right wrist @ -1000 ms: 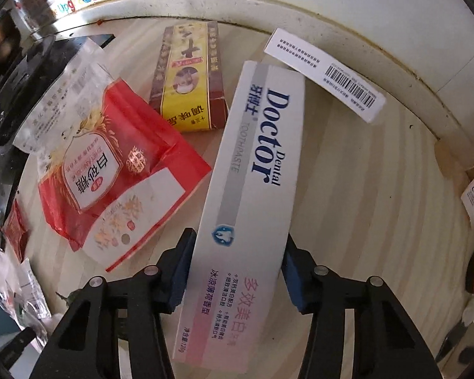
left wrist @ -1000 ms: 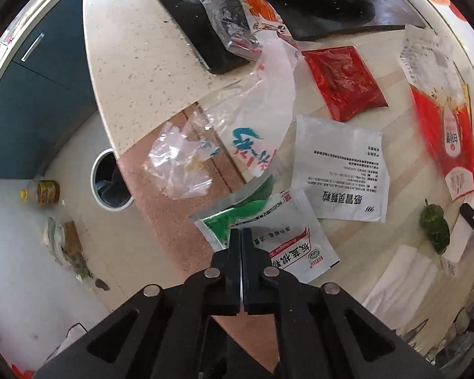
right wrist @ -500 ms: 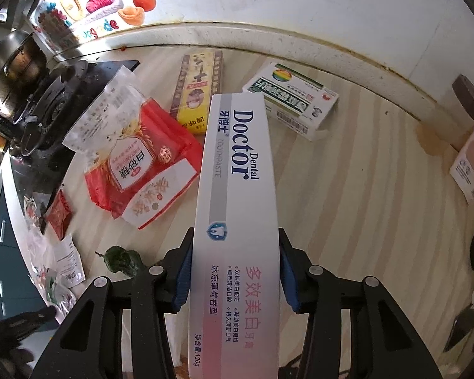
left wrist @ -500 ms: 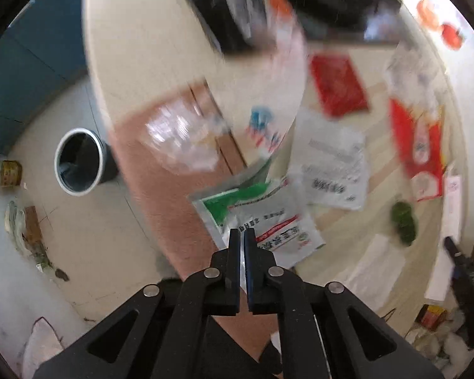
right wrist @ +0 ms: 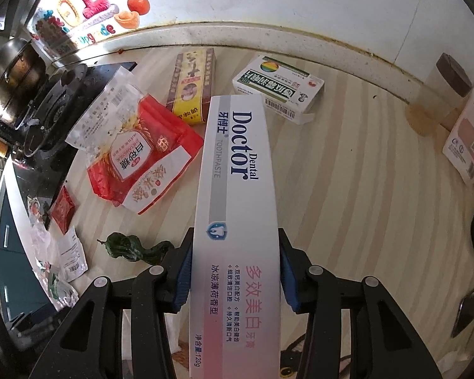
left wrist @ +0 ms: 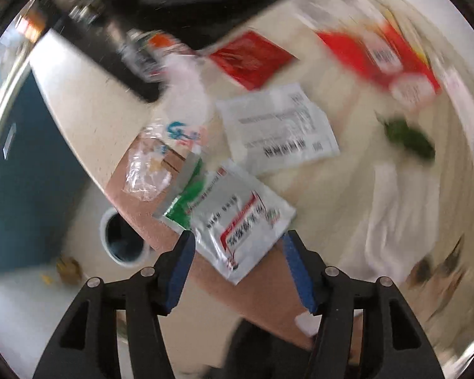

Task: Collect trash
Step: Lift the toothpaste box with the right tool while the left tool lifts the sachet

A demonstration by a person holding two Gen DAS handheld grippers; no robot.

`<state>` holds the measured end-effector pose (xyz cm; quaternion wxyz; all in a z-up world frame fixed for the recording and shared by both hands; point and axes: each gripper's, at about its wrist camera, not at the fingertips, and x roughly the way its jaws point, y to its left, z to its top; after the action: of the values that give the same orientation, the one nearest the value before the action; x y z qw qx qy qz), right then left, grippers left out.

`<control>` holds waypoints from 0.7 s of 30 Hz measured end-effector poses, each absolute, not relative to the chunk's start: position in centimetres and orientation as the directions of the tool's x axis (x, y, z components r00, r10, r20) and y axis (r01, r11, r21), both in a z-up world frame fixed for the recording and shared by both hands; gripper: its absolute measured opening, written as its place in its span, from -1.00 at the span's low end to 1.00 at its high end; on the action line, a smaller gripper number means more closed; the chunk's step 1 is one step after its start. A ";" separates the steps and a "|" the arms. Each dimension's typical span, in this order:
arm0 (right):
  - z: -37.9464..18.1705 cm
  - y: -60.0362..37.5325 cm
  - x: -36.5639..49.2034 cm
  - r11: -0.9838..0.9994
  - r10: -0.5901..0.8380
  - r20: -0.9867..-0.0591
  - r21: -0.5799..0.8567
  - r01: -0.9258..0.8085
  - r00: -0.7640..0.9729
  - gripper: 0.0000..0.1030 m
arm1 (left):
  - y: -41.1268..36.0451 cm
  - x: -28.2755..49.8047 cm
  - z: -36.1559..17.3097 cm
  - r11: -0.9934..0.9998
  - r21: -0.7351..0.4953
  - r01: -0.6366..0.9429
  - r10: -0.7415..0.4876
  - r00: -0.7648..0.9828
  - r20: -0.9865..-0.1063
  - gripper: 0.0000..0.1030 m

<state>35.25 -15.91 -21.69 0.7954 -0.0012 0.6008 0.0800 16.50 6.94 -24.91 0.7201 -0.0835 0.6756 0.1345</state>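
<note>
Since a second ago: our left hand-held gripper [left wrist: 237,246] has gone from closed to wide open; our right hand-held gripper [right wrist: 235,265] has lifted the toothpaste box [right wrist: 237,208] off the desk [right wrist: 347,173].

Item, right: jaws clamped on the box's long sides near its lower end, long axis running forward along the fingers, box held above the desk, clear of the red pouch [right wrist: 142,158] and the green-and-white carton [right wrist: 278,90]. Item, left: empty, tilted down over the desk edge; the white sachet [left wrist: 240,224] lies just ahead between the spread fingers, its corner pointing at us, so we judge the left hand nearer it. Bin [left wrist: 123,243] on the floor, lower left. Left view blurred.
</note>
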 end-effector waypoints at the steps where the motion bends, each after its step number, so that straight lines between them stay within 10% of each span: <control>1: -21.8 -16.0 35.3 0.987 0.126 -0.956 0.095 -0.127 0.264 -0.06 | 6.2 16.3 -25.4 0.963 0.080 -0.257 0.091 0.030 -0.995 0.08; 6: -22.5 -16.5 35.7 0.989 0.126 -0.960 0.102 -0.109 0.249 -0.06 | 5.7 16.0 -25.3 0.966 0.167 -0.199 0.172 0.011 -0.985 0.24; 10: -22.5 -16.7 35.7 0.989 0.125 -0.959 0.099 -0.113 0.253 -0.06 | 8.0 18.4 -24.5 0.968 0.089 -0.237 0.100 0.037 -0.994 -0.97; 21: -20.7 -16.0 34.6 0.974 0.177 -0.948 0.130 -0.188 0.263 -0.07 | 11.6 17.2 -14.1 0.936 0.067 -0.345 0.150 0.217 -0.965 -1.00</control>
<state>34.59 -15.98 -20.73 0.7948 -0.0043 0.5959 0.1148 17.18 11.58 -14.12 0.7760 -0.0809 0.6049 0.1595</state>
